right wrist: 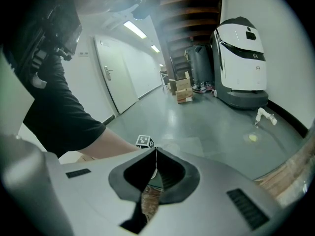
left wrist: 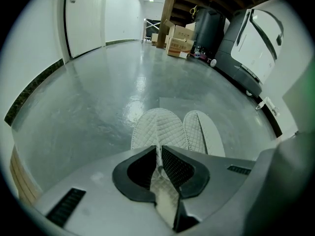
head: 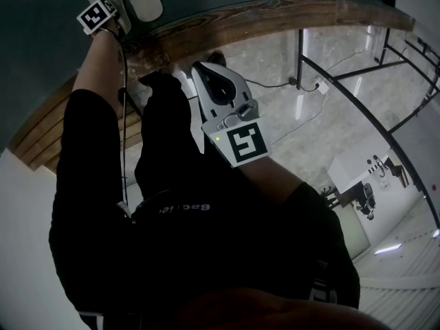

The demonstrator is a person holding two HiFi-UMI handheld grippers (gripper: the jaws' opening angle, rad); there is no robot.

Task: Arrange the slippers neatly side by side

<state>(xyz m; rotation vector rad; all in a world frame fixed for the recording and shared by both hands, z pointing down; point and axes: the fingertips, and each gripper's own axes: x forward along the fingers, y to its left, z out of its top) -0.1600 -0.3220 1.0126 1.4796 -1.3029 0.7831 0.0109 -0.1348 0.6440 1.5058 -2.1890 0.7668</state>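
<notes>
Left gripper (left wrist: 159,150) is clenched on the thin heel edge of the quilted slipper (left wrist: 156,127). That slipper lies just left of the second slipper (left wrist: 205,134), toes about level; I can't tell if they touch. I judge the edge pinch is there so I can drag and square it against the second slipper without lifting. Right gripper (right wrist: 156,152) is closed on nothing and held well away from the second slipper, probably parked because one hand is enough.
</notes>
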